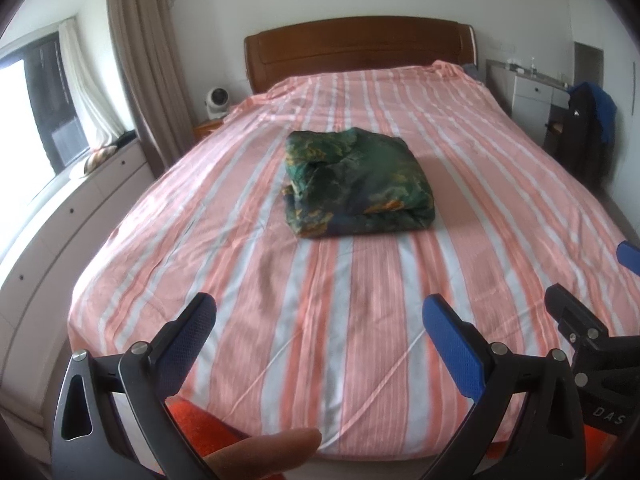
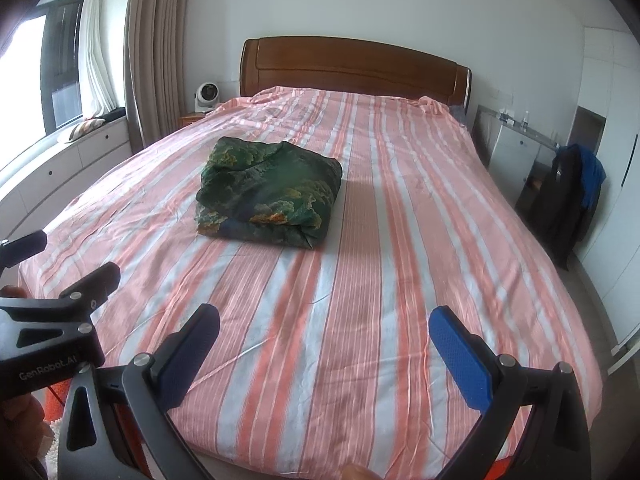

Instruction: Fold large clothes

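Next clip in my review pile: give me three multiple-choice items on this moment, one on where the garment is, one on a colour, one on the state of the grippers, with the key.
1. Where does the folded garment lie?
A. On the striped bed sheet, mid-bed
B. On the floor
C. Between a gripper's fingers

2. What is the garment's main colour?
A. Red
B. Dark green with a yellowish pattern
C. Plain white

3. How do the left gripper and right gripper stand?
A. Both shut on cloth
B. One open, one shut
C. Both open, holding nothing

Key: 1 A, it rests on the sheet, apart from both grippers. 2 B, both views show green patterned fabric. 3 C, each wrist view shows the fingers spread wide with only sheet between them.
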The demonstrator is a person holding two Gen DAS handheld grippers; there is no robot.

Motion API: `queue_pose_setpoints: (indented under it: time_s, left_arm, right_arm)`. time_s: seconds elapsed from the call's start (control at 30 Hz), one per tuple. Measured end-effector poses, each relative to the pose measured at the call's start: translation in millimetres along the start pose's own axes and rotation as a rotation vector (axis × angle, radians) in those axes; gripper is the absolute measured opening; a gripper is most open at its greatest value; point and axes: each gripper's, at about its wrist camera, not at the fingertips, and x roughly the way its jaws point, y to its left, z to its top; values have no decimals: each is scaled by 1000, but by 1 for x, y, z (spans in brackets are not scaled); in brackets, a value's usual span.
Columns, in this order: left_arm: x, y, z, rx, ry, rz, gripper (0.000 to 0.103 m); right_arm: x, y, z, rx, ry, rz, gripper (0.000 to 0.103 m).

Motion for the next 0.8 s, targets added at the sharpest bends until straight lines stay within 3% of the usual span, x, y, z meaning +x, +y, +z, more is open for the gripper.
queue_pose_setpoints:
  time_s: [0.4, 0.8]
  left_arm:
    - [0, 0, 1, 6, -4, 9, 103]
    - [-1, -1, 3, 7, -5, 11, 103]
  right_arm:
    - [-1, 1, -1, 30, 28, 59, 103]
    - [-3, -1, -1, 43, 24, 60, 103]
